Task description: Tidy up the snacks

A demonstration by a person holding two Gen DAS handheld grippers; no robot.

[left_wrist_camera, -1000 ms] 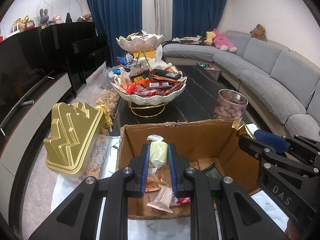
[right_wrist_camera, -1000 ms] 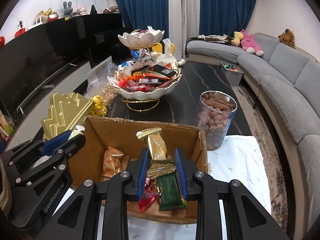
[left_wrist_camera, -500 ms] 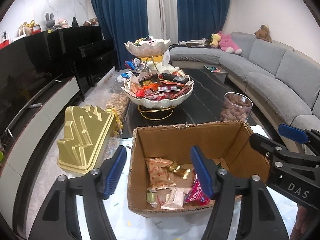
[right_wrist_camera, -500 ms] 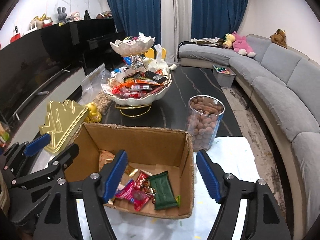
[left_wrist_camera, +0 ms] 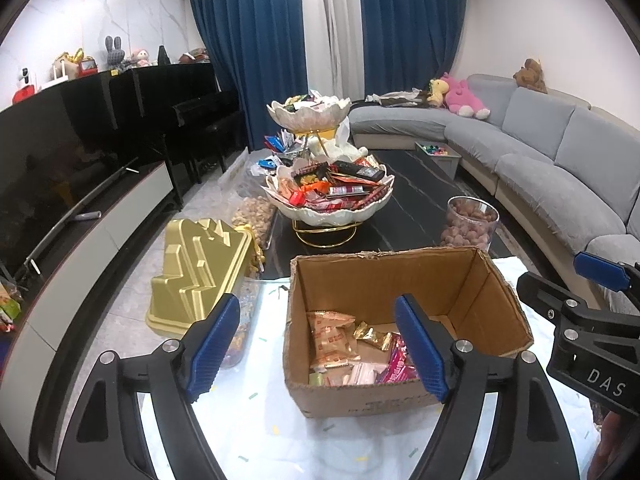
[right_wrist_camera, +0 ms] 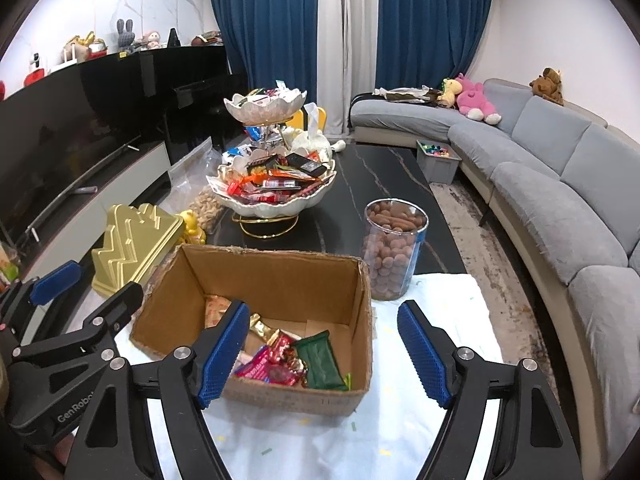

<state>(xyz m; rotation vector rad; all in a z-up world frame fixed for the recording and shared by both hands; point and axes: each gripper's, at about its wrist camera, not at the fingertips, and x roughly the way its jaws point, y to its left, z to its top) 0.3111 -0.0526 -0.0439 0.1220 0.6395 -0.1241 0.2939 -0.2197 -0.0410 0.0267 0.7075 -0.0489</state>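
Note:
An open cardboard box (left_wrist_camera: 380, 258) (right_wrist_camera: 272, 254) sits on a white cloth just in front of both grippers. Loose snack packets lie on its floor: orange packets (left_wrist_camera: 332, 332) toward the left and a green packet (right_wrist_camera: 320, 360) toward the right. My left gripper (left_wrist_camera: 317, 308) hovers over the box's near left wall. Its jaws are opening and nothing is between the blue pads. My right gripper (right_wrist_camera: 322, 308) hangs over the near right part of the box, also opening and empty. Each gripper shows at the edge of the other's view.
A two-tier shell bowl stand (left_wrist_camera: 332, 208) (right_wrist_camera: 276, 204) heaped with snacks stands on the dark table behind the box. A clear jar of brown nuts (left_wrist_camera: 472, 224) (right_wrist_camera: 394, 256) is at the box's far right corner. A gold tree-shaped container (left_wrist_camera: 196, 276) (right_wrist_camera: 136, 240) lies left. A grey sofa runs along the right.
Both grippers were shut on packets over the box, left on a pale green one, right on a gold one. Both have opened, the packets now lie inside, and the grippers have drawn back and up.

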